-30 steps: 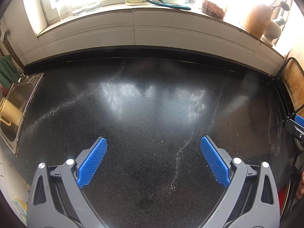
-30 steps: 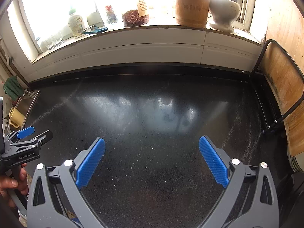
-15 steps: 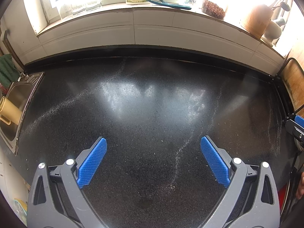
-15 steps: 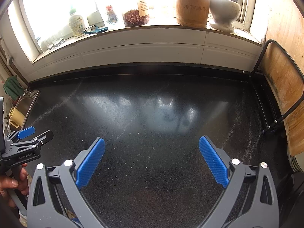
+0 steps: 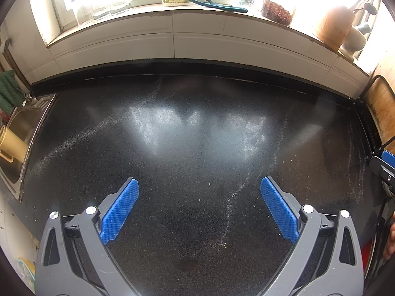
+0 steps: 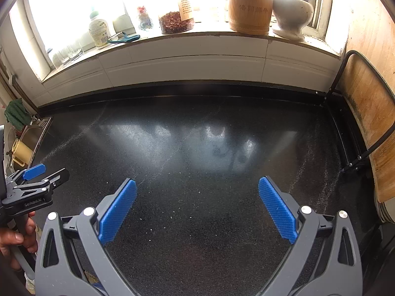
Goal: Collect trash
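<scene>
As far as I can tell through the glare, nothing has changed; neither my left tool [image 5: 199, 207] nor right tool [image 6: 197, 207] has moved.

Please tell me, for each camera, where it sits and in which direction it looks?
Left wrist: on the left gripper, facing the black countertop and windowsill; own blue fingers open.
Right wrist: on the right gripper, facing the same way; own fingers open, left gripper and hand at left.
Shared: countertop, sink, scissors, wooden canister.
</scene>
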A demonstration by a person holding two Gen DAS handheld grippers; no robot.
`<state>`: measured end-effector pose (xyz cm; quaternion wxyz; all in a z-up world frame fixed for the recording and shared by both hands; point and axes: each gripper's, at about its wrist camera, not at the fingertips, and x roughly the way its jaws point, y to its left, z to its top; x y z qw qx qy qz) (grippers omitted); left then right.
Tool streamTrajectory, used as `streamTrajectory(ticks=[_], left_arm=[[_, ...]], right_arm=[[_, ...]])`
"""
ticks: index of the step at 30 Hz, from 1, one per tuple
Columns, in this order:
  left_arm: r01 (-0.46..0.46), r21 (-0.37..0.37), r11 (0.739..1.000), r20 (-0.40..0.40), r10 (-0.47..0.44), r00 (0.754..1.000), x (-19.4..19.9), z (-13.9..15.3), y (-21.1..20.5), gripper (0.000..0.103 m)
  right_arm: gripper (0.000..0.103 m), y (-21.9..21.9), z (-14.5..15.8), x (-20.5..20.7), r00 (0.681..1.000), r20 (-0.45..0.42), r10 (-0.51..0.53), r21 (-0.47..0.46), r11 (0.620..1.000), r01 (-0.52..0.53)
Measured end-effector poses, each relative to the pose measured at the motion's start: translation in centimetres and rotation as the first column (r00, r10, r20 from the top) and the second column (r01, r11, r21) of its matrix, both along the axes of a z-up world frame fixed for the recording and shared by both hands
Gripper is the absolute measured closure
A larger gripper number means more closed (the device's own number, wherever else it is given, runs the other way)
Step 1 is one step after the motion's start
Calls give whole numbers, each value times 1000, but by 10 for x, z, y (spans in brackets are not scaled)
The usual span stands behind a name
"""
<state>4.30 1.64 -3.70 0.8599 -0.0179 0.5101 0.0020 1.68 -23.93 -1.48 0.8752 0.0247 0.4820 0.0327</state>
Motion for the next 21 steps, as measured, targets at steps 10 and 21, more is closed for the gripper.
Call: streamTrajectory(ticks=[10,21], left_arm=[[6,4,1000,-1,-6,1000,2,0,-1,7],[-5,9,1000,-1,5,1000,5,0,1,7]], right_arm=[[7,0,-2,2,1000,-2,-1,3,1000,1],[7,-1,-2,3,1000,-4,-1,5,1000,1]])
